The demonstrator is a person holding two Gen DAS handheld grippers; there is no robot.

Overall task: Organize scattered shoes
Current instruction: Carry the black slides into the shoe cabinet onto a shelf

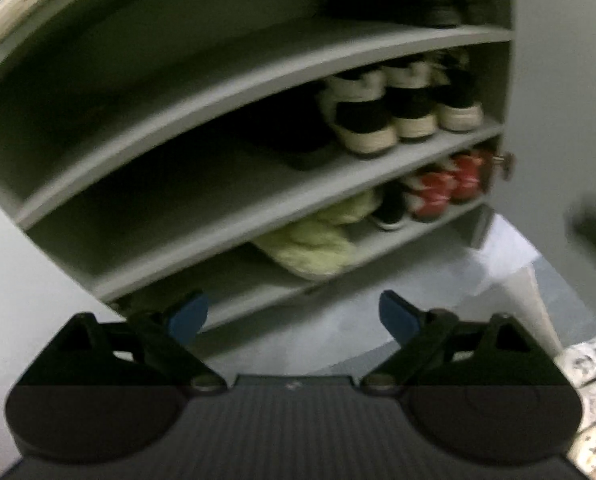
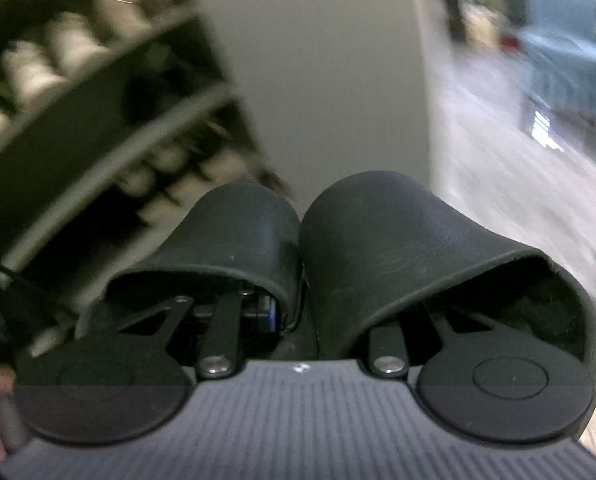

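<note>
Right gripper [image 2: 298, 308] is clamped on a pair of black slippers [image 2: 362, 248], one finger tucked inside each, so the two inner walls are pinched together between the fingers. Left gripper [image 1: 294, 312] is held with its blue pads [image 1: 188, 318] wide apart and nothing between them, facing a grey shoe rack [image 1: 258, 80]. On the rack, black-and-white shoes [image 1: 398, 108] are lined up on a middle shelf, red shoes [image 1: 446, 184] and a yellow-green bundle [image 1: 318, 240] on the shelf below; a pale shoe [image 1: 22, 4] is seen near the top. In the right wrist view the rack [image 2: 98, 92] is badly smeared, so free space on it cannot be judged from that side. Most risk is judged to lie in the grip: only thin soft uppers are pinched, and one slipper could be shaken loose by a quick swing. A toe could also be caught on a shelf edge and the pair twisted out.
</note>
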